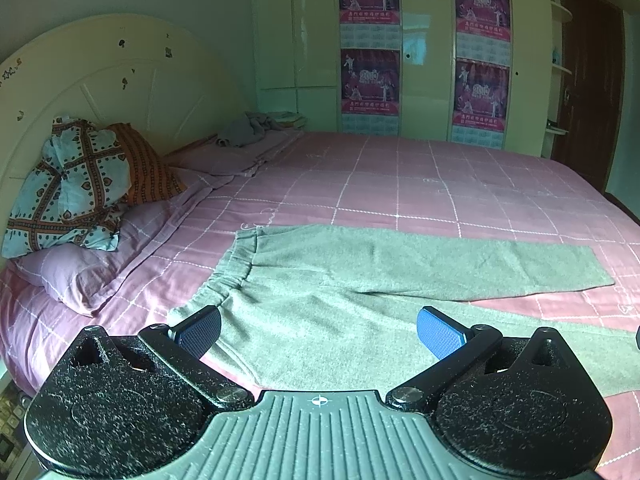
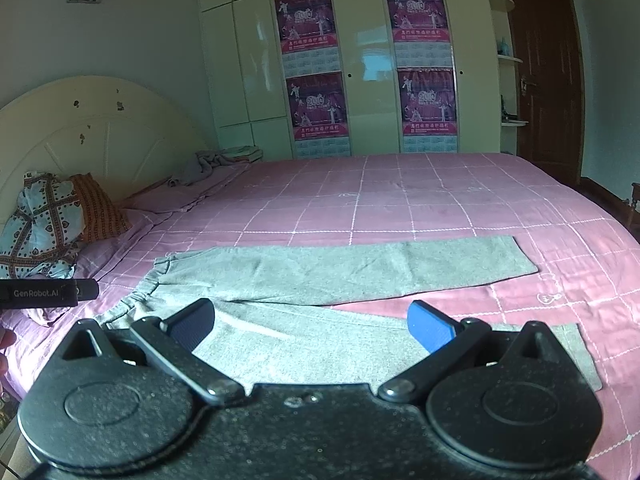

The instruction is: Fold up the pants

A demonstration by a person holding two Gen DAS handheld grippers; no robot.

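Grey pants (image 1: 360, 280) lie flat on the pink checked bed, waistband to the left, the two legs spread apart toward the right. They also show in the right wrist view (image 2: 340, 272). My left gripper (image 1: 318, 330) is open and empty, hovering over the near waist and hip part. My right gripper (image 2: 310, 326) is open and empty, hovering over the near leg. Part of the left gripper's body (image 2: 48, 292) shows at the left edge of the right wrist view.
Pink checked bed sheet (image 1: 440, 184) covers the bed. Pillows and a patterned cloth (image 1: 76, 184) lie at the headboard on the left. A grey garment pile (image 1: 248, 128) sits at the far corner. A wardrobe with posters (image 1: 400, 60) stands behind.
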